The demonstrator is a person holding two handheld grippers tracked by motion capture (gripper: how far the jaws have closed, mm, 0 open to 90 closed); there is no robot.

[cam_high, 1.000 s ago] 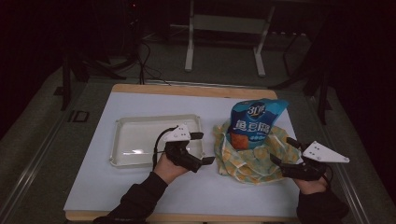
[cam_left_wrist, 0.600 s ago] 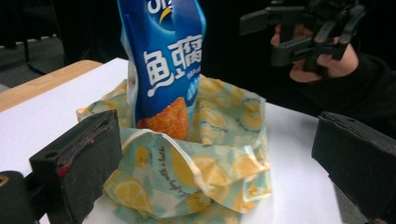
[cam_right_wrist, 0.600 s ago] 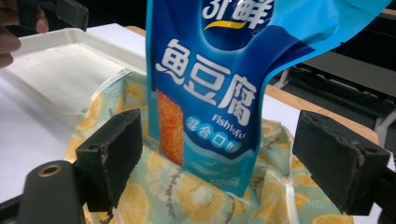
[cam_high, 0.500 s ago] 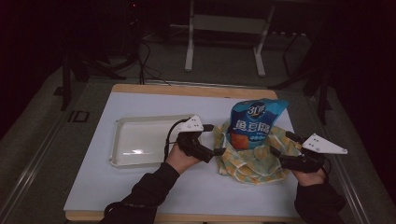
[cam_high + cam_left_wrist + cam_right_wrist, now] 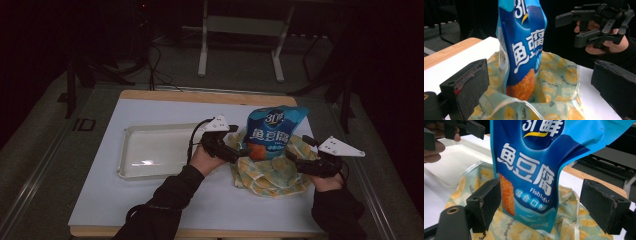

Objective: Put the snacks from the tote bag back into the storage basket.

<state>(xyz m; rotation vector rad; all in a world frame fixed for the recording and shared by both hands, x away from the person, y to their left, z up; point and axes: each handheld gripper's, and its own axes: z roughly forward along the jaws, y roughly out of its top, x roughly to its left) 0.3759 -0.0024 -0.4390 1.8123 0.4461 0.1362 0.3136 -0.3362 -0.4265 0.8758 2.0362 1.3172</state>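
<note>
The blue snack bag (image 5: 274, 131) stands upright in the lemon-print bag (image 5: 272, 172), right of the tray (image 5: 150, 150). Our left gripper (image 5: 242, 150) and right gripper (image 5: 290, 154) are both spread wide, holding nothing; we should grip the cloth rims evenly.

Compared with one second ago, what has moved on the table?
The left gripper moved from the tray's edge rightward to the blue snack bag, jaws open. The right gripper, bag, lemon-print cloth and tray stayed in place.
</note>
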